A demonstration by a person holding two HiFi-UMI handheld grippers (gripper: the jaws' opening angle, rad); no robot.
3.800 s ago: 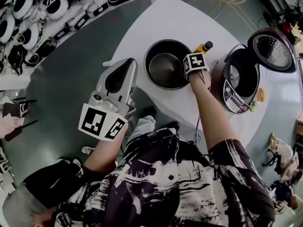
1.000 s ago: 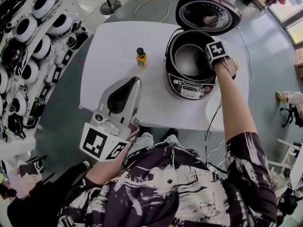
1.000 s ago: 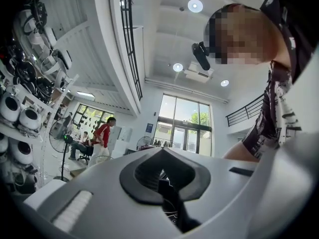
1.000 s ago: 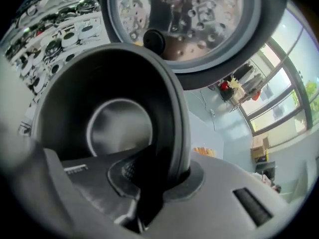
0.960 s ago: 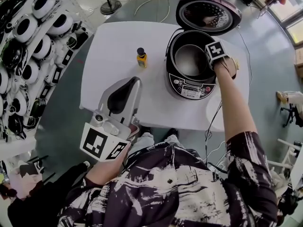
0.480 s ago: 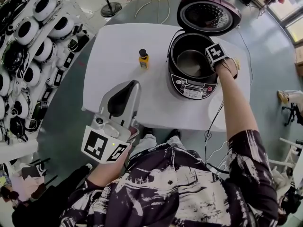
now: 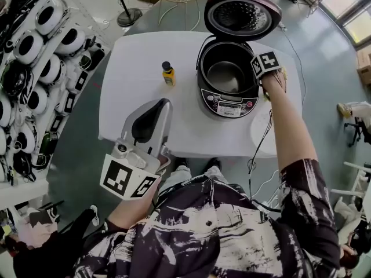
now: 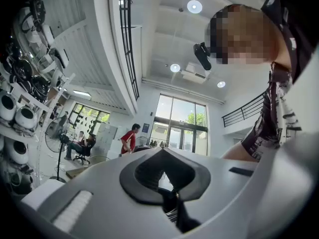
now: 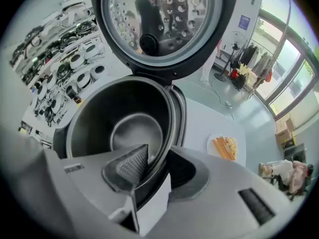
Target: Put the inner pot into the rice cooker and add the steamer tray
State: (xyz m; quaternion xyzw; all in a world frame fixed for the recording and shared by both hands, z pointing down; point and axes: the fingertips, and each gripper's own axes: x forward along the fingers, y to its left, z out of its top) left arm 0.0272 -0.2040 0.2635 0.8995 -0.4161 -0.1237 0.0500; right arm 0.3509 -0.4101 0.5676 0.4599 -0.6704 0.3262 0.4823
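**Rice cooker** (image 7: 227, 81): dark body, standing on the white counter (image 7: 139, 51). Its control panel faces the person. Reference item for all entries below.

**Lid** (image 7: 240, 13): hinged at the cooker's far side and swung fully open. The perforated inner face shows.

**Inner pot** (image 7: 225, 74): seated inside the cooker, upright and empty, with a dull metal base. Its rim sits level with the cooker's mouth.

**Right hand-held gripper** (image 7: 258, 77): at the cooker's right edge, pointing steeply down, marker cube uppermost. In the right gripper view (image 9: 154, 159) one jaw hangs inside the pot and the other outside, with the pot's rim between them. The jaws have just been opening. The ribbed pad (image 9: 130, 167) stands clear of the rim, so the grip is released.

**Left hand-held gripper** (image 7: 164, 104): well away from the cooker, on the person's side of the counter's near edge, held roughly level. The jaws are closed together with nothing between them (image 8: 162, 153).

**Bottle** (image 7: 168, 74): yellow with a dark cap, upright on the counter. It stands left of the cooker in the head view, apart from it.

**Plate** (image 9: 225, 146): white, carrying orange and yellow food, on the counter near the cooker's right side.

**Cable** (image 7: 259, 149): hangs off the counter's near edge below the cooker's right side.

**Wall rack** (image 7: 40, 45): far left of the cooker, off the counter, and lined with round white and black appliances.
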